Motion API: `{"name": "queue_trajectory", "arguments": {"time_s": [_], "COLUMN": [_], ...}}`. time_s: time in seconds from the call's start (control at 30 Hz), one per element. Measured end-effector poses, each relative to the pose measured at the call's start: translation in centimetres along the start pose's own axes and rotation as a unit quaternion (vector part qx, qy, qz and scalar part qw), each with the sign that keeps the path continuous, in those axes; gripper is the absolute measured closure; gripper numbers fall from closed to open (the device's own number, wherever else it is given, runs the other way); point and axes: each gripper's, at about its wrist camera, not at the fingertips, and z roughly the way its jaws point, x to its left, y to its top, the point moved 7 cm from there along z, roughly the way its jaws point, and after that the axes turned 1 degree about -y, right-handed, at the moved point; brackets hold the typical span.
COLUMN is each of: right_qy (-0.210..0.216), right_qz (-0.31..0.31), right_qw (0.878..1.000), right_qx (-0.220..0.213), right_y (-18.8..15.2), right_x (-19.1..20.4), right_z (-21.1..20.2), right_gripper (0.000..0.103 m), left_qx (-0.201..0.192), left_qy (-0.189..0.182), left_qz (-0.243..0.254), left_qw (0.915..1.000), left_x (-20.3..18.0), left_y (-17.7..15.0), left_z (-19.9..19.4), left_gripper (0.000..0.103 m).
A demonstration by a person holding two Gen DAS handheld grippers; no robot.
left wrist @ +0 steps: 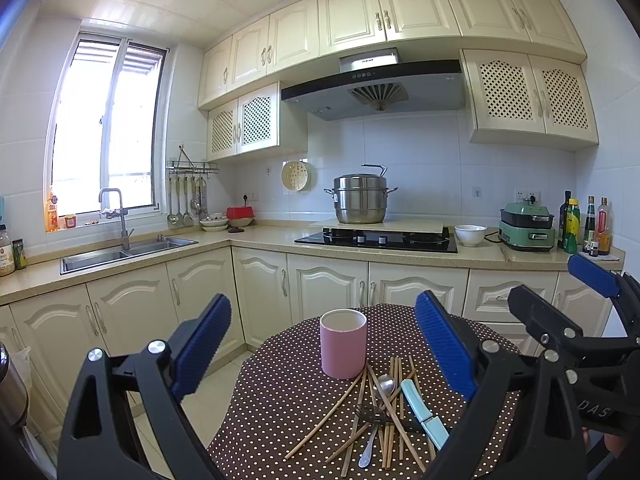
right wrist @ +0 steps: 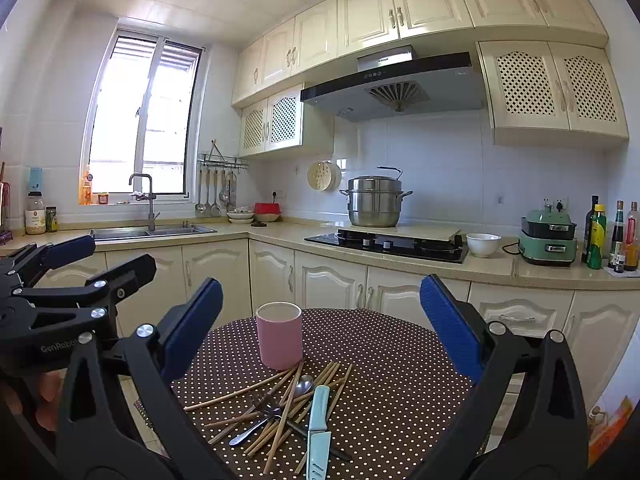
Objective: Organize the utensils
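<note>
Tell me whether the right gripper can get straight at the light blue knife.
Probably yes. The right gripper is open above the table, and the light blue knife lies on top of the chopsticks with nothing covering it. The pink cup stands behind, out of the way.

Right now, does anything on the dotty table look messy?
Yes. The wooden chopsticks, a metal spoon, a dark fork and a light blue sheathed knife lie crisscrossed in a heap beside the upright pink cup, not inside it.
</note>
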Motion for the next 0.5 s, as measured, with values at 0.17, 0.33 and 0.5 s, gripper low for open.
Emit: {"name": "queue_trajectory", "arguments": {"time_s": [0.17, 0.33, 0.5], "right_qy": [0.0, 0.0, 0.001], "right_qz": [0.001, 0.001, 0.001], "right_qw": [1.0, 1.0, 1.0], "right_qx": [0.001, 0.002, 0.002], "right_y": [-0.02, 0.04, 0.04], "right_x": [0.04, -0.01, 0.02], "right_z": [0.02, 0.01, 0.0], "right_gripper": [0.006, 0.006, 0.006], "left_qx": [0.0, 0.001, 0.001], "left_qy": [0.0, 0.0, 0.001], "left_qz": [0.0, 0.0, 0.0], "left_qw": [1.0, 1.0, 1.0], "left_x": [-0.01, 0.01, 0.0], "left_y": [-0.02, -0.03, -0.02], "left_z": [0.0, 0.06, 0.11], "left_gripper": [0.011, 0.011, 0.011]}}
